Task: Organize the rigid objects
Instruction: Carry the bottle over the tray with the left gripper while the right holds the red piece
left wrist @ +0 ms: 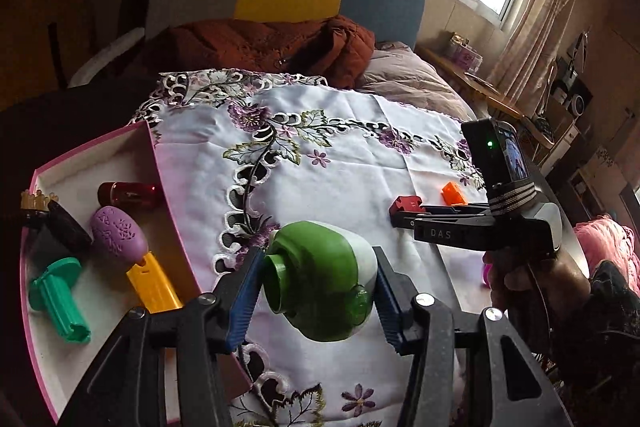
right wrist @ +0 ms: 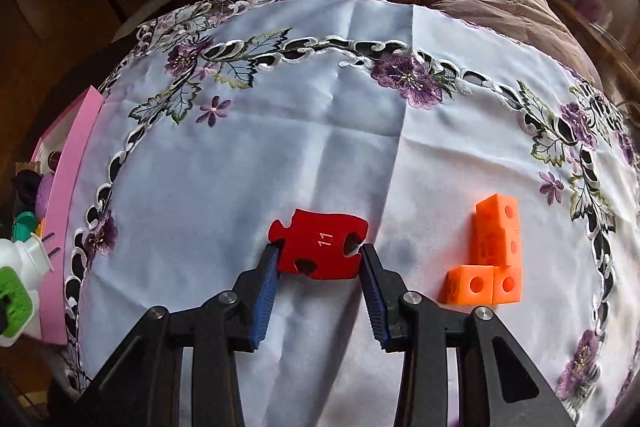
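Observation:
My left gripper (left wrist: 316, 279) is shut on a green and white plug-in device (left wrist: 320, 279) and holds it above the tablecloth, just right of the pink box (left wrist: 160, 163). The device also shows at the left edge of the right wrist view (right wrist: 18, 267). My right gripper (right wrist: 320, 259) is shut on a red puzzle piece marked 11 (right wrist: 320, 245), low over the cloth; both blue pads touch its sides. The piece also shows in the left wrist view (left wrist: 406, 205). An orange block shape (right wrist: 490, 259) lies on the cloth to the right of the puzzle piece.
The pink box holds a red cylinder (left wrist: 128, 195), a purple oval piece (left wrist: 118, 237), a yellow piece (left wrist: 154, 283), a teal piece (left wrist: 60, 299) and a dark object (left wrist: 66, 227). A white embroidered tablecloth (right wrist: 280, 147) covers the table. Bedding and a brown jacket (left wrist: 272, 43) lie beyond.

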{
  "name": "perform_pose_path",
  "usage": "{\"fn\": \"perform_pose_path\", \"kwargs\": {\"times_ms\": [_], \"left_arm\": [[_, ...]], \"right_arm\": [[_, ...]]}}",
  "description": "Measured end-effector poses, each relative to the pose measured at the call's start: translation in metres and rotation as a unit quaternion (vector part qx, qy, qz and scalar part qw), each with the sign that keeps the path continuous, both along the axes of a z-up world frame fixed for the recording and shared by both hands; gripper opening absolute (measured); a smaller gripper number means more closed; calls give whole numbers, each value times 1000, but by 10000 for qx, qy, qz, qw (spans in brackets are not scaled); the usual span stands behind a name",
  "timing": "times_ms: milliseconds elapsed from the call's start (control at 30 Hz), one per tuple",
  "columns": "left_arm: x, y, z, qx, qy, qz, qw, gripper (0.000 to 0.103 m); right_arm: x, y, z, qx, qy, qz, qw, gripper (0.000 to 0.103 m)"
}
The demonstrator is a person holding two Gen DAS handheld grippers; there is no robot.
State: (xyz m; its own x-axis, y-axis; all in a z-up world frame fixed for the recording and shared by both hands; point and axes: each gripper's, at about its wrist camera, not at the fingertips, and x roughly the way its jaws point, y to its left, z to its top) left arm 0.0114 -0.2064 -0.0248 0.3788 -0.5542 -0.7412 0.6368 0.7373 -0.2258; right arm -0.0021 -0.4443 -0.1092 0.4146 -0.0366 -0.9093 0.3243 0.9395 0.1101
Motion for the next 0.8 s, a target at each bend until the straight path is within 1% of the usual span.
{"fn": "perform_pose_path", "kwargs": {"times_ms": [300,600,700,733,767,800], "left_arm": [[-4,19,-3,55,-4,172,9998,53],[-8,26,2,60,-100,238,9996,53],[-9,28,2,77,-117,252,9996,53],[-9,29,2,83,-110,264,9996,53],[-9,30,1,85,-109,275,9995,53],[-9,31,1,89,-114,280,9995,53]], "right_arm": [[0,5,0,-154,-41,44,9999,42],[1,6,0,-306,-45,34,9995,47],[1,6,0,-363,-31,-23,9993,53],[1,5,0,-415,-15,-50,9991,59],[0,4,-1,-447,2,-92,9990,63],[0,2,-1,-423,9,-133,9990,64]]}}
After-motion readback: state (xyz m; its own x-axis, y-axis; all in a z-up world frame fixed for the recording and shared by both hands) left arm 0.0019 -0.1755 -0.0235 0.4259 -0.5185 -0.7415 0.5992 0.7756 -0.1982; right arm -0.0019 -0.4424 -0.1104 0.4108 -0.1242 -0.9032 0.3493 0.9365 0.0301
